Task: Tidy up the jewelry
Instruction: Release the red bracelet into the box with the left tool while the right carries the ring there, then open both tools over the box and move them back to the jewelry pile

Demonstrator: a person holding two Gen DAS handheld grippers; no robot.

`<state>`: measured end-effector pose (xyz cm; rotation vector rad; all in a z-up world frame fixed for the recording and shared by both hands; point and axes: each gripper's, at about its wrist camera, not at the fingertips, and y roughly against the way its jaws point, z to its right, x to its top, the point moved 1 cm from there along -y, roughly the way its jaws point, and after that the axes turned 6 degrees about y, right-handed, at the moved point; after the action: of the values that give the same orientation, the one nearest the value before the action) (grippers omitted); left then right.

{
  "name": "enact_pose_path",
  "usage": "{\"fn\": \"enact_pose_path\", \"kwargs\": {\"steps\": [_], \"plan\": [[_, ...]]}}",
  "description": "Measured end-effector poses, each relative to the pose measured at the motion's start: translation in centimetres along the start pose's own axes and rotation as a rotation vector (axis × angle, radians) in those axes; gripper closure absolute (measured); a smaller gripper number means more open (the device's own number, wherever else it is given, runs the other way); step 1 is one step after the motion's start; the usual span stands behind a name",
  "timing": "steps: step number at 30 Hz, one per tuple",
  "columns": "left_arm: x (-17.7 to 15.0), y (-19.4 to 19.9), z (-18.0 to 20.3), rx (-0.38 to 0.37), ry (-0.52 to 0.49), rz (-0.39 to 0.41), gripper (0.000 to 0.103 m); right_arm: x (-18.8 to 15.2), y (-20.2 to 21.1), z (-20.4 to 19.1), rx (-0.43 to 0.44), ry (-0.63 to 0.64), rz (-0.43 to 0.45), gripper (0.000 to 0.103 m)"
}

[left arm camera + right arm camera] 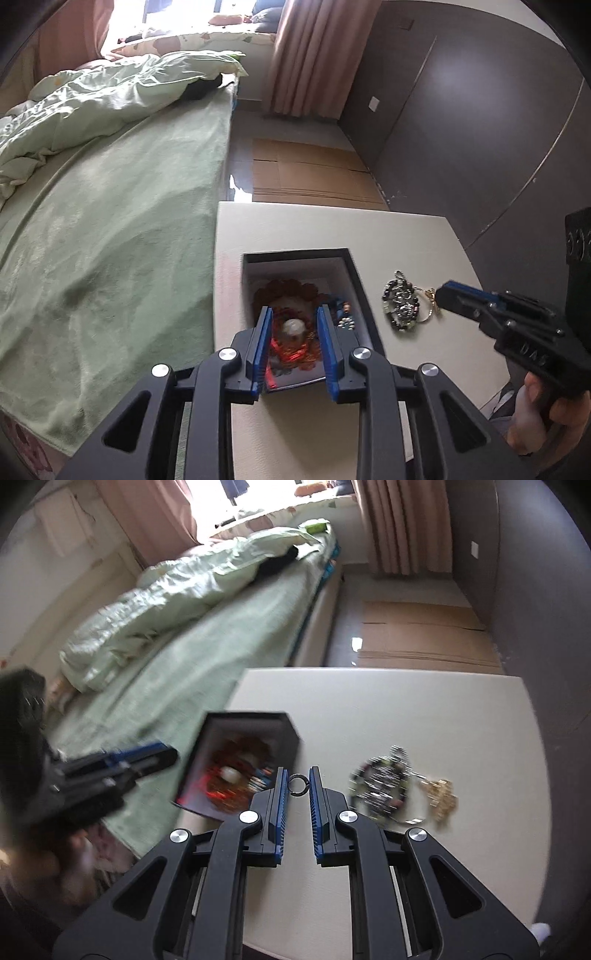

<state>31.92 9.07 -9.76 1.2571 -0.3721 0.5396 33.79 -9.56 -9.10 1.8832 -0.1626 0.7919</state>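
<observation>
Our left gripper point(294, 314) hangs released over the black square box point(352, 275) of red beads at lower centre. Our right gripper point(296, 775) pinches a small dark metal ring point(297, 785) — the tangled bead-and-gold-chain jewelry pile point(388, 781) lies just right of it on the white table point(461, 716).

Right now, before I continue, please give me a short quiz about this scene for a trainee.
1. True or false: the black box stands on the floor.
2. What is between the right gripper's fingers? A) small dark ring B) pearl earring C) nothing
3. Fill in: in the left wrist view, the loose jewelry pile lies on the table, to the box's ____.
Key: 1 false; 2 A; 3 right.
</observation>
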Motion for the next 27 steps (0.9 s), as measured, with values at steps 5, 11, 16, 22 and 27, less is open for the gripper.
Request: {"fn": "enact_pose_path", "kwargs": {"steps": [5,11,16,22,27], "plan": [[-0.3,1.2,-1.1,0.012,0.008,0.013,0.080,0.8,-0.9,-1.9,0.067,-0.015,0.002,0.090],[-0.8,2.0,-2.2,0.030,0.024,0.011,0.080,1.4,-3.4,-3.2,0.110,-0.057,-0.026,0.090],[-1.0,2.8,-2.5,0.042,0.024,0.023,0.069,1.6,-3.9,-3.2,0.146,-0.101,-0.031,0.037],[-1.1,3.4,-1.7,0.046,0.005,0.034,0.068,1.3,-2.3,-1.9,0.095,-0.123,0.005,0.037],[-1.0,3.8,0.0,0.033,-0.019,0.062,0.053,0.2,-0.9,-0.4,0.053,-0.159,0.029,0.037]]}}
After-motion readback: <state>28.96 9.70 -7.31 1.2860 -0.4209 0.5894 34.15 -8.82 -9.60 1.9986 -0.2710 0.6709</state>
